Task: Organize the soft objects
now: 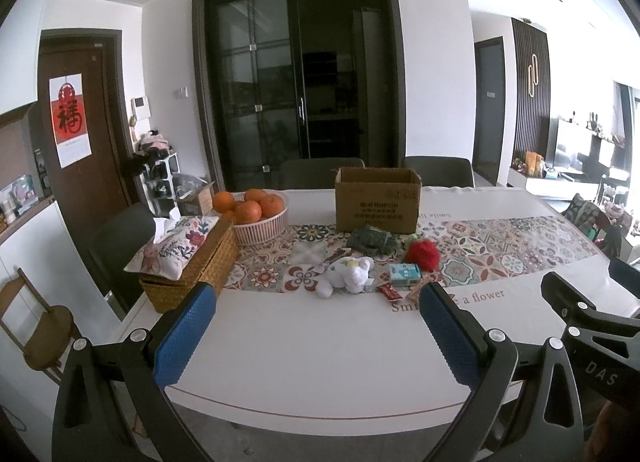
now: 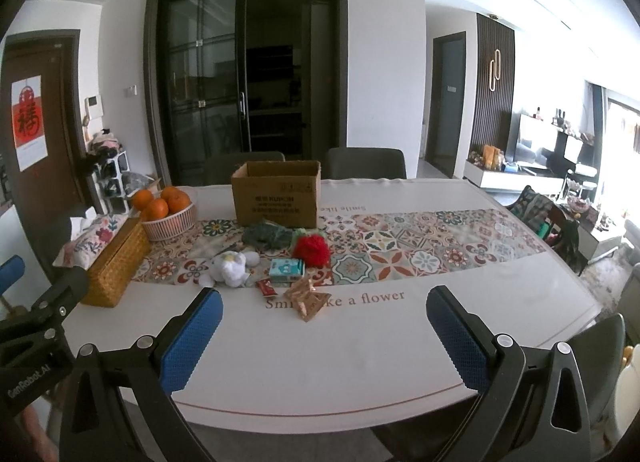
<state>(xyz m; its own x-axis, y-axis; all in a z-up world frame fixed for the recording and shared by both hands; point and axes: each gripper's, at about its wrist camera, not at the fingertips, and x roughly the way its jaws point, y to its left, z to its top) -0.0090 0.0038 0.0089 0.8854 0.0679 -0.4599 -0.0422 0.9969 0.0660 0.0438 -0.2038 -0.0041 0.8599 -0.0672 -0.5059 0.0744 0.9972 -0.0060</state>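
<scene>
White table [image 2: 360,362] w/ patterned runner [image 2: 420,246], dining rm.

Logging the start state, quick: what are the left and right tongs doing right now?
Left tongs: open, holding nothing, above the table's near edge.
Right tongs: open, holding nothing.

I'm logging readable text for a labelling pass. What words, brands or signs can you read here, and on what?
"Smile like a flower": white tablecloth, partly covered near edge, upside down at far edge.
"KUPOO", uncertain: brown cardboard box; lines beneath blurred.
"福": red paper hanging on brown door.
"DAS": right gripper body.
"GenRobot.AI": left gripper body.
Teal packet: unreadable.
</scene>
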